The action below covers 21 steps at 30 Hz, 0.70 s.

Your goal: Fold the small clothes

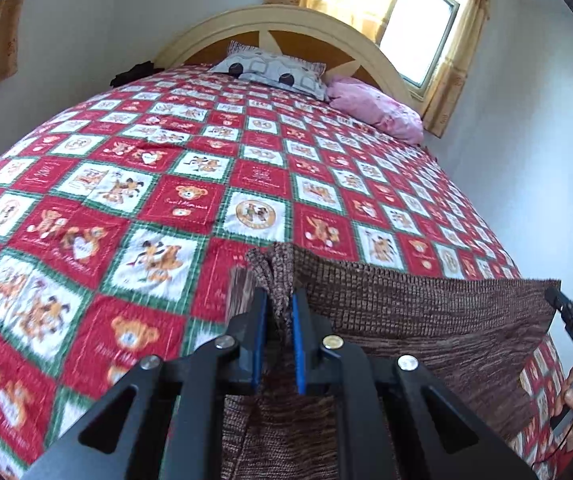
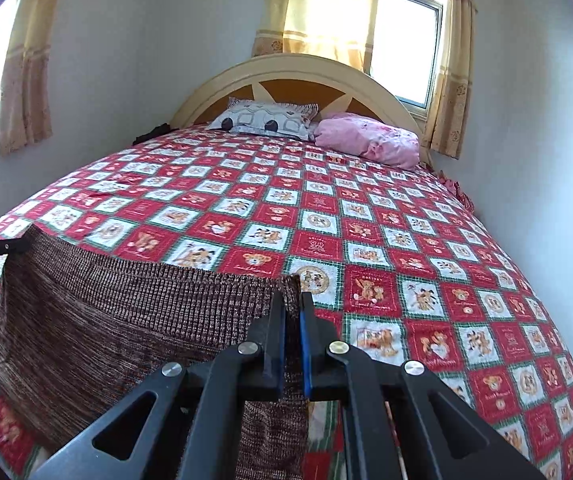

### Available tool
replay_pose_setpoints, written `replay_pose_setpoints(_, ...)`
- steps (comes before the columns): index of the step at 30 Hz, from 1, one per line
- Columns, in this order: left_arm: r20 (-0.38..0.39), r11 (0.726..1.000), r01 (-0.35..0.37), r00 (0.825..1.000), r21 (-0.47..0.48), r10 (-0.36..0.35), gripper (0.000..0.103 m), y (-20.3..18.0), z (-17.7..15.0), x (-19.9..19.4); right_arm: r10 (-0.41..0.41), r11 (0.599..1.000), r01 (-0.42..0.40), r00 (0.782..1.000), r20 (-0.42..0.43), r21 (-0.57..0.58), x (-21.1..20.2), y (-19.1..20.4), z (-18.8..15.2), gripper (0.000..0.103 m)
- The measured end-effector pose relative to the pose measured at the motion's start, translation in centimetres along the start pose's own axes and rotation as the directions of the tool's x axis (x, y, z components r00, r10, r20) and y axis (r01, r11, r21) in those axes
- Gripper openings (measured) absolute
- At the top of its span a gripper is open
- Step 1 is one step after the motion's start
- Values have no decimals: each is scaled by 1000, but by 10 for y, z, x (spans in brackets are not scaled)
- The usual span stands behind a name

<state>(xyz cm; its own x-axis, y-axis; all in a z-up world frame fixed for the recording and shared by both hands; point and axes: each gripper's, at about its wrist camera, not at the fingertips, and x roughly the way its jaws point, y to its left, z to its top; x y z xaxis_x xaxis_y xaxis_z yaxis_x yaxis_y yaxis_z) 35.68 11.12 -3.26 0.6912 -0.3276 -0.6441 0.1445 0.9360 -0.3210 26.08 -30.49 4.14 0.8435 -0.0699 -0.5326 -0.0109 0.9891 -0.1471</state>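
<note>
A brown knitted garment [image 1: 426, 320] hangs stretched between my two grippers above the near part of the bed. My left gripper [image 1: 280, 300] is shut on its bunched left corner. My right gripper [image 2: 293, 304] is shut on its right corner; the garment [image 2: 126, 312] spreads to the left in the right wrist view. The right gripper also shows at the far right of the left wrist view [image 1: 554, 298], pinching the cloth's edge. The left gripper shows at the left edge of the right wrist view [image 2: 22, 246].
The bed has a red, white and green teddy-bear quilt [image 1: 206, 160]. A grey patterned pillow [image 1: 274, 68] and a pink pillow [image 1: 374, 108] lie by the cream headboard [image 1: 286, 20]. Walls stand close on both sides, with curtained windows [image 2: 406, 40] behind.
</note>
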Motion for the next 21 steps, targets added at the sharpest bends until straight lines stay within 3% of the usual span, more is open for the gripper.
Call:
replay_pose_setpoints(10,-82,996,-89,993,5,89,13,6,-1,74,-46,999,47,996,-72,14,80,-4,-18,5)
replay_pose_setpoints(13,-105,991,-137,985,-4,136,22,12,-10,82,-65,998,64,988,-138,-14,103,-3,-29,6)
replay_pose_setpoints(15,-108,989,-149,983,-22,146,39,15,-6,77,-87,996,83,974,-211,-26,119,-4,-37,7)
replay_pose_setpoints(16,-116,981,-194,975,-21,190,68,17,-5,74,-91,996,86,969,-230,-29,123,-5,-40,9)
replay_pose_setpoints(17,-124,971,-237,965,-21,233,84,20,-3,70,-103,995,98,963,-247,-33,126,-6,-42,10)
replay_pose_setpoints(19,-109,970,-240,966,-32,236,85,27,-2,56,-117,993,117,959,-257,-13,125,-13,-42,14)
replay_pose_setpoints(21,-90,966,-255,964,-43,251,85,34,-4,37,-119,990,133,968,-220,50,110,-26,-37,19)
